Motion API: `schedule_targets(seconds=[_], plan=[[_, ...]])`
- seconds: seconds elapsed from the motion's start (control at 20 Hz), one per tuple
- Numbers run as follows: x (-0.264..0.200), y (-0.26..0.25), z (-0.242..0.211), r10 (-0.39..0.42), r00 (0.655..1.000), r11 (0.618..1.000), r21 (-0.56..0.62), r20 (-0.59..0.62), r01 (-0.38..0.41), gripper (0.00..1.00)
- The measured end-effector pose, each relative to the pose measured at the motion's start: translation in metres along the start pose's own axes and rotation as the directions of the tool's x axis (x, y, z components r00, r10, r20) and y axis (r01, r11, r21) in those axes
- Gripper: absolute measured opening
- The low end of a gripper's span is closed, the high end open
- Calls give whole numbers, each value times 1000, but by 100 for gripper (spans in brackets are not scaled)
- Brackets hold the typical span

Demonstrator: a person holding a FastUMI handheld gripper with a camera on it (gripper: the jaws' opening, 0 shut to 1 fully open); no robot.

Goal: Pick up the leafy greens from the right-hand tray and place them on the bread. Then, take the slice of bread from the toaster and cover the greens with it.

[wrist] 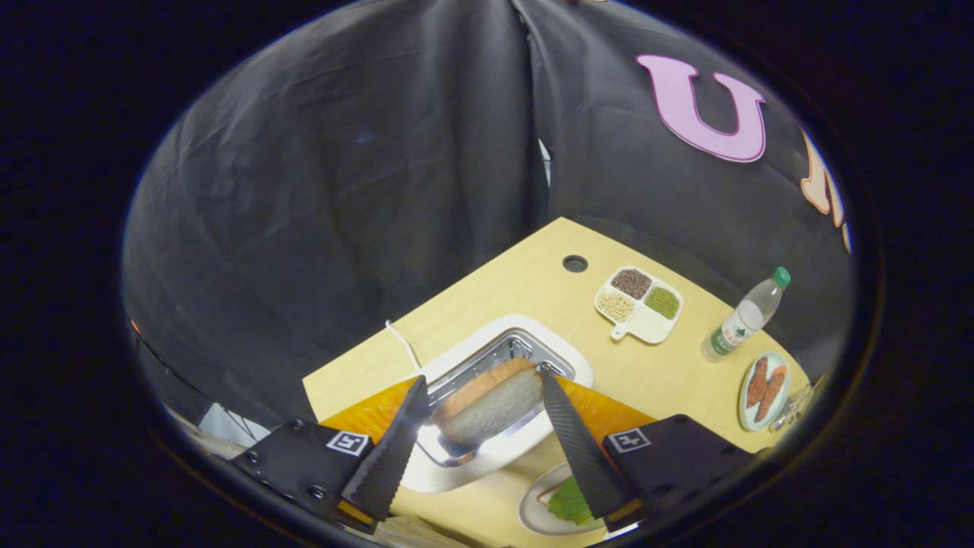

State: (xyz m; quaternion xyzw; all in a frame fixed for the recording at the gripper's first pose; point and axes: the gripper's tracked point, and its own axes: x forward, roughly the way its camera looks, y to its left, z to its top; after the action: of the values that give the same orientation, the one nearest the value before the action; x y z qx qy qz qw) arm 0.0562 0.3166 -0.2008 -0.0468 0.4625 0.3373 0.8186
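Pale wooden table (533,285) against draped black cloth wall (342,190)

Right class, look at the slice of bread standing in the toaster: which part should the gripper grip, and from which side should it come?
Grip the upper part of the bread slice that stands out of the toaster slot, pressing on its two ends. Come from above, along the slot: the rest sits inside the slot, so only the top is free. The gripper already has a finger at each end; whether both press cannot be told.
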Motion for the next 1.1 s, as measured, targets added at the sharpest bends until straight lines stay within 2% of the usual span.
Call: schedule_targets(seconds=[0.25, 0.7, 0.8, 1.05, 1.1], plan=[[14, -1, -8, -8, 998, 998, 57, -57, 11, 98], [16, 3, -18, 2, 993, 996, 91, -119, 9, 48], [14, -3, -20, -18, 992, 995, 93, -128, 30, 37], [9, 0, -26, 12, 989, 992, 128, -144, 6, 9], [7, -1, -26, 12, 990, 992, 124, -138, 6, 9]])
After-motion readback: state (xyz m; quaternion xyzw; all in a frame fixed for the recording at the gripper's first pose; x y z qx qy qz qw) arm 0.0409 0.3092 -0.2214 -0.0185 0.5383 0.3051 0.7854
